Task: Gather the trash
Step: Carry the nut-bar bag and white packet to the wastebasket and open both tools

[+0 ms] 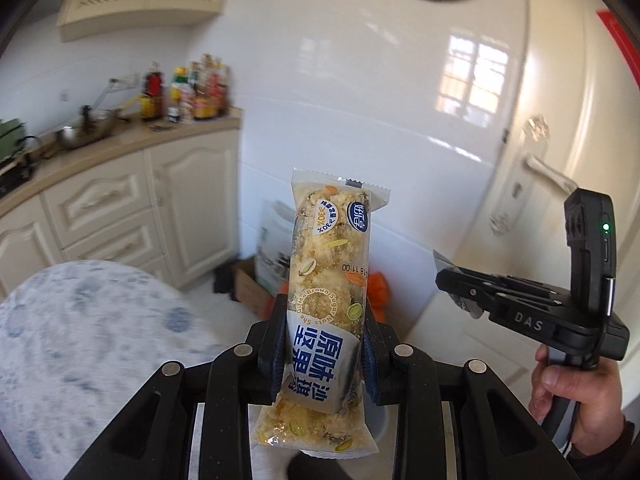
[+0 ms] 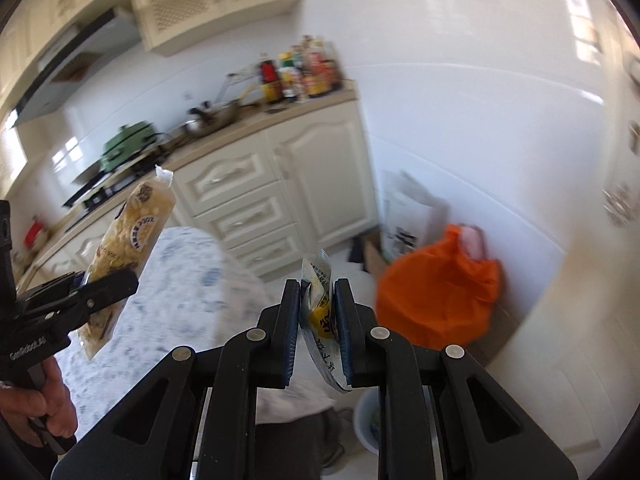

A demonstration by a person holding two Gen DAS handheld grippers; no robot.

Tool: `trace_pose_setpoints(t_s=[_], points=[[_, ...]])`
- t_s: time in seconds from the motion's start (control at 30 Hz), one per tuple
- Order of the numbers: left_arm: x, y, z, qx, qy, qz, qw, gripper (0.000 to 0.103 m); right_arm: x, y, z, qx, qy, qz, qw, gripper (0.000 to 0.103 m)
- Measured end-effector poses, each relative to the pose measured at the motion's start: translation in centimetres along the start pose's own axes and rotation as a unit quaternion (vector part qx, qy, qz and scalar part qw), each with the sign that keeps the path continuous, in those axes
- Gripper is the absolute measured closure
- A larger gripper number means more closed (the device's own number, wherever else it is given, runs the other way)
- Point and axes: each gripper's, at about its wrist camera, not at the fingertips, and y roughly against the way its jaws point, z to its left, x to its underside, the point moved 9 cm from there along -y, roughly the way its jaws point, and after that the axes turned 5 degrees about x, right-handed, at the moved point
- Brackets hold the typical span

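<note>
The left gripper (image 1: 325, 354) is clamped low on a full snack bar (image 1: 330, 280), the right gripper (image 2: 317, 322) pinched on a flattened wrapper (image 2: 320, 312) — both carried in mid-air, so the top-heavy bar could be swung loose before the orange bag (image 2: 438, 292).

Left gripper (image 1: 324, 344) points downward, jaws clamped; right gripper (image 2: 318, 312) likewise, jaws pinched nearly together. A hand (image 1: 576, 396) grips each handle, both held side by side.

Clear crinkled plastic snack wrapper (image 1: 328, 300): tan crumbs, blue-and-white label. Beside it, round tablecloth (image 1: 80, 340): white with blue-grey blotches. Beyond, crumpled plastic bag (image 2: 440, 284): solid orange. Wooden cabinets (image 1: 120, 208): cream.
</note>
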Motion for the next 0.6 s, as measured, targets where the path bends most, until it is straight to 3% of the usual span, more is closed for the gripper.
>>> trace_pose_setpoints(t_s=[0.27, 0.6], points=[[1.8, -8.4, -5.0, 0.043, -0.002, 0.091, 0.9949, 0.076, 3.2, -2.7, -6.9, 0.031, -0.06, 0.037, 0.997, 0.085], [3.8, -18.7, -8.6, 0.048, -0.004, 0.189, 0.9809, 0.075, 7.0, -7.3, -10.4, 0.032, -0.103, 0.09, 0.99, 0.085]])
